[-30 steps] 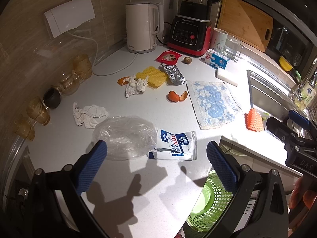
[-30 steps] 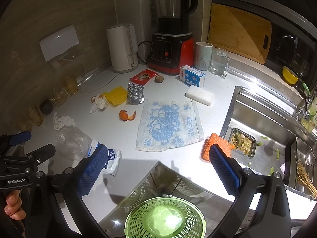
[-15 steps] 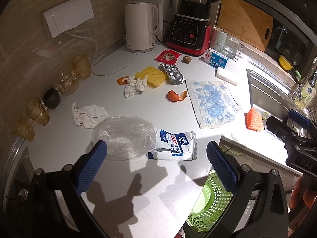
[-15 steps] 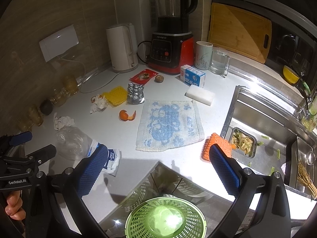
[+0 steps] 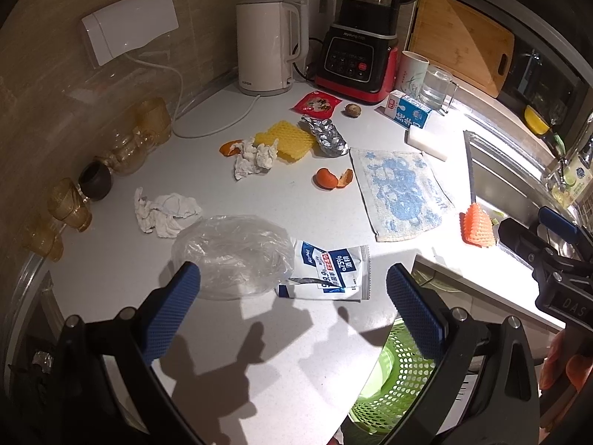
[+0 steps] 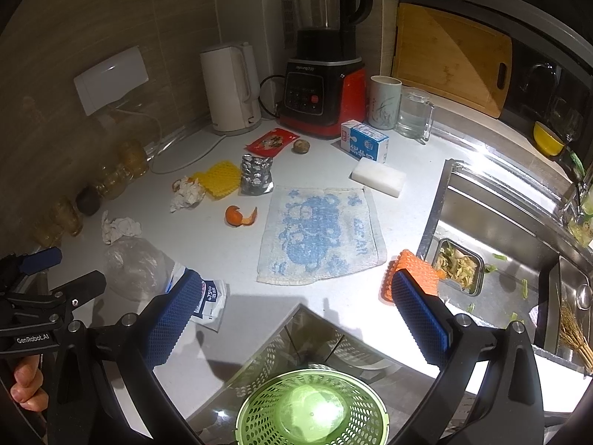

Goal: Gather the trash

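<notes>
A person is holding both tools above a white counter (image 5: 122, 259) strewn with rubbish, and neither is grasping anything: the left gripper (image 5: 292, 311) is hovering with its jaws spread wide, and the right gripper (image 6: 296, 319) is likewise standing released and empty. The largest risk is lying furthest ahead of the right tool's fingers: the blue-patterned cloth (image 6: 318, 233) and, beyond it, the milk carton (image 6: 365, 141) and white sponge block (image 6: 378, 176), which are probably not trash and could be swept up by mistake. Just ahead of the left tool's blue pads, the clear plastic bag (image 5: 231, 256) is sitting puffed and slippery, touching the wipes packet (image 5: 328, 272); a pinch there is likely to catch only a thin fold that slides out, or to drag the packet along and drop it. Below and between the right tool's fingers, the green basket (image 6: 313, 408) is waiting off the counter edge, so a light bag released too high may be drifting past its rim. Further ahead of the left tool, the crumpled tissues (image 5: 165, 213) are lying close to the amber glasses (image 5: 68, 205) by the wall, and a wide-open reach could be knocking one over. Smallest of all, the orange peel (image 5: 333, 178) is curling low on the surface, where the pads may be skidding over it.
</notes>
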Available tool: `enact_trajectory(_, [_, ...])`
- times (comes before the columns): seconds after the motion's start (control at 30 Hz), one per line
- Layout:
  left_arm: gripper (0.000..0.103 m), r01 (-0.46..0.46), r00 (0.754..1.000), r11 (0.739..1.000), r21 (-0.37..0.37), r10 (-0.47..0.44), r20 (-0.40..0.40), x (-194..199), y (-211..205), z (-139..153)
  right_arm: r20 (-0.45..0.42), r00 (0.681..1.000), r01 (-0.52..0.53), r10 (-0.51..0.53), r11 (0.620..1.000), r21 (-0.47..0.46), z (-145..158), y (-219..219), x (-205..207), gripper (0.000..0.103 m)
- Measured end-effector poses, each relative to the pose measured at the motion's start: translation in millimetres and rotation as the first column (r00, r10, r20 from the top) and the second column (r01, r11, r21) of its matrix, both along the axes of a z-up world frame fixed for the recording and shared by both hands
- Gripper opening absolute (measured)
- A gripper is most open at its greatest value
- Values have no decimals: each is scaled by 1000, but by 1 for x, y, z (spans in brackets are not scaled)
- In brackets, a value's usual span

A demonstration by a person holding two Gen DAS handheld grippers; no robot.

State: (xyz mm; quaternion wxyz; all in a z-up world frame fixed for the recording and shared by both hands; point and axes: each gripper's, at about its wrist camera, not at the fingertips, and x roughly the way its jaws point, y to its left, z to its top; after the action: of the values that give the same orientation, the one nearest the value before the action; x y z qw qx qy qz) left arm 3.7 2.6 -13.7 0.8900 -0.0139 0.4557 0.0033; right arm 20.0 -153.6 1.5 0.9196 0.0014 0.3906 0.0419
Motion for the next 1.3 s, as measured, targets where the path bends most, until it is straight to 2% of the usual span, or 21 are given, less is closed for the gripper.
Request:
enact_trajectory(0.33, [97, 0, 1000, 1000, -12, 0, -21, 9, 2, -7, -24, 1000, -2, 2, 1000, 7, -4, 0, 6, 101])
enact_trajectory(0.67, [97, 13, 1000, 1000, -7, -13, -15, 10, 2, -8, -37, 999, -3, 3, 1000, 15, -9, -2, 7, 101])
enact_trajectory(0.8, [97, 31, 1000, 999, -26, -31, -4, 12, 4, -11, -38, 999, -23, 23, 1000, 18, -11, 1, 8, 101])
enact_trajectory(1.0, [97, 65, 998, 998, 4, -65, 17, 25, 24, -32, -76, 994, -77, 78, 997, 11, -28, 12, 9, 101])
enact_trajectory(1.3, [97, -29, 997, 995, -99, 22, -73, 53, 90, -77, -140, 976, -163, 164, 986, 17, -66, 35, 12, 101])
